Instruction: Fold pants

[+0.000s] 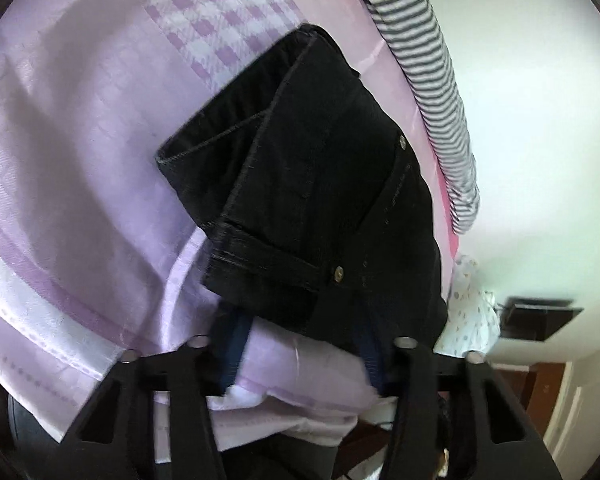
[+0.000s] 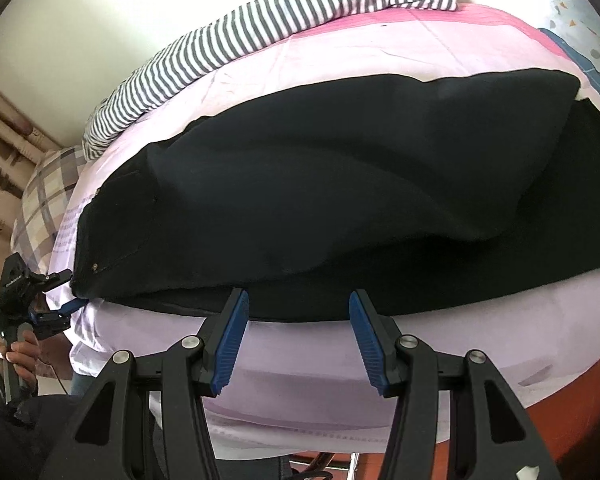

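Black pants (image 2: pixel 340 200) lie on a bed with a lilac sheet (image 2: pixel 440 340), one leg folded over the other. In the left wrist view the waistband end (image 1: pixel 308 184) with rivets lies just ahead of my left gripper (image 1: pixel 300 336). Its blue pads (image 1: pixel 230 352) are spread, partly under the waistband corner, with nothing pinched. The left gripper also shows at the far left of the right wrist view (image 2: pixel 66 292), at the waistband corner. My right gripper (image 2: pixel 298 304) is open, its tips at the near edge of the pants, holding nothing.
A grey-and-white striped garment (image 2: pixel 260 36) lies along the far side of the bed. A plaid pillow (image 2: pixel 44 200) sits at the left end. A patterned cloth (image 1: pixel 470 312) and a white wall (image 1: pixel 540 120) are beyond the bed. The wooden bed frame (image 2: pixel 580 412) shows below.
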